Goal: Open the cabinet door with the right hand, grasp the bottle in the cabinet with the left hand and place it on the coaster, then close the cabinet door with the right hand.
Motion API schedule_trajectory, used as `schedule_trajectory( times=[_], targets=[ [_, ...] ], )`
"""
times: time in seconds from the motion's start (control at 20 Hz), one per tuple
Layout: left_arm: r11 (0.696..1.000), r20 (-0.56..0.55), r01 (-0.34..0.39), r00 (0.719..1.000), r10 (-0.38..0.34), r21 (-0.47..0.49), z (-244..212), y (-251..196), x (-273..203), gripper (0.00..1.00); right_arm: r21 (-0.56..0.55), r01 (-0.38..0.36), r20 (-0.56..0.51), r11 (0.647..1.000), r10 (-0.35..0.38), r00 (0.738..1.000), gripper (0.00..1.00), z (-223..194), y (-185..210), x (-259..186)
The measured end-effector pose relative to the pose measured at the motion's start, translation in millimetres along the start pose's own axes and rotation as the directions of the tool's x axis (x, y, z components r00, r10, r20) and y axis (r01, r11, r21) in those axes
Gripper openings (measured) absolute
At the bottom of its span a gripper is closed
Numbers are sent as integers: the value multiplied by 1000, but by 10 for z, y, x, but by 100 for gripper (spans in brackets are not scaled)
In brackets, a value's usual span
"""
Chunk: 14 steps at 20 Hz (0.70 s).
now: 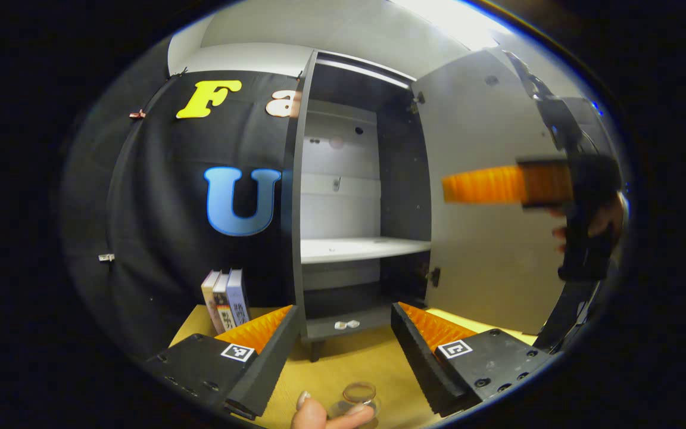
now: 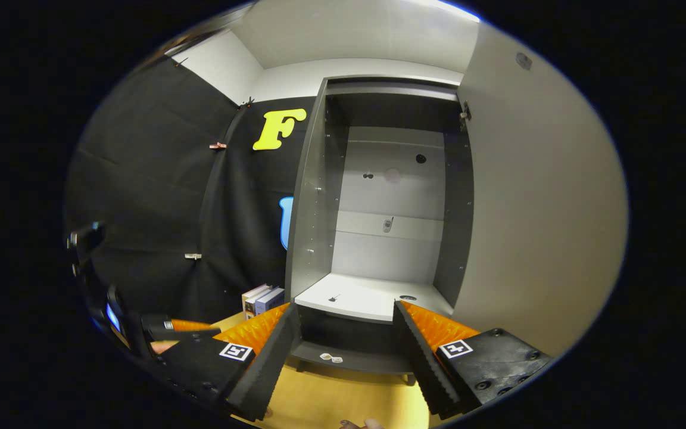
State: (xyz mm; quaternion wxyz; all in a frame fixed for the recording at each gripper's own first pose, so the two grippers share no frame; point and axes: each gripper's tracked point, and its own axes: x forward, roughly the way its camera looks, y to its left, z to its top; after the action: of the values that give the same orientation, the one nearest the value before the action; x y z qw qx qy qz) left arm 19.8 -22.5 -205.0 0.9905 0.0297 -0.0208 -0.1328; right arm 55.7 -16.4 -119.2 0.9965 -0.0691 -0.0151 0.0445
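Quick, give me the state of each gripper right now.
Left gripper: open, holding nothing.
Right gripper: open, holding nothing, facing the open cabinet.

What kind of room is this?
Probably a small test booth set up like a home corner: an open cabinet stands on a yellow table, with books beside it and black cloth behind.
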Motion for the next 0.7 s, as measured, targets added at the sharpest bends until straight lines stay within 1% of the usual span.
schedule_trajectory(
  times=[0.05, 0.1, 0.2, 0.25, 0.3, 0.35, 0.4, 0.45, 0.5, 0.55, 0.6, 0.7],
  targets=[
    [1000, 10, 14, 1000, -15, 14, 214, 1, 20, 96, -12, 13, -3, 1000, -13, 1000, 97, 60, -49, -128],
    [999, 18, 24, 1000, -25, 34, 388, 8, 48, 92, 5, 30, -5, 1000, -30, 1000, 98, 135, -94, -264],
    [997, 34, 37, 999, -39, 68, 679, -7, 128, 99, 77, 82, -10, 994, -82, 997, 98, 244, -213, -591],
    [995, 42, 62, 997, -65, 71, 791, -69, 179, 99, 97, 121, -13, 988, -120, 993, 98, 262, -343, -756],
    [993, 45, 90, 995, -94, 71, 878, -160, 247, 99, 96, 190, -23, 977, -189, 982, 97, 241, -543, -936],
    [991, 47, 116, 992, -119, 62, 950, -241, 305, 99, 83, 261, -40, 962, -259, 965, 100, 193, -716, -1078],
    [990, 50, 133, 990, -135, 41, 990, -313, 362, 99, 68, 330, -58, 941, -327, 943, 94, 141, -926, -1261],
    [988, 40, 157, 987, -157, 11, 998, -409, 419, 99, 55, 390, -74, 919, -386, 920, 97, 103, -1117, -1470],
    [982, 21, 188, 982, -188, -18, 969, -521, 481, 96, 45, 438, -84, 898, -434, 897, 94, 81, -1283, -1623],
    [977, 1, 208, 978, -208, -43, 945, -617, 541, 100, 43, 482, -86, 875, -477, 874, 100, 90, -1448, -1756],
    [974, -11, 219, 975, -220, -64, 937, -684, 585, 95, 47, 521, -86, 852, -517, 852, 94, 115, -1601, -1883],
    [966, -27, 245, 968, -248, -86, 918, -839, 698, 95, 47, 580, -78, 813, -576, 814, 94, 159, -1901, -2039]
  ],
)
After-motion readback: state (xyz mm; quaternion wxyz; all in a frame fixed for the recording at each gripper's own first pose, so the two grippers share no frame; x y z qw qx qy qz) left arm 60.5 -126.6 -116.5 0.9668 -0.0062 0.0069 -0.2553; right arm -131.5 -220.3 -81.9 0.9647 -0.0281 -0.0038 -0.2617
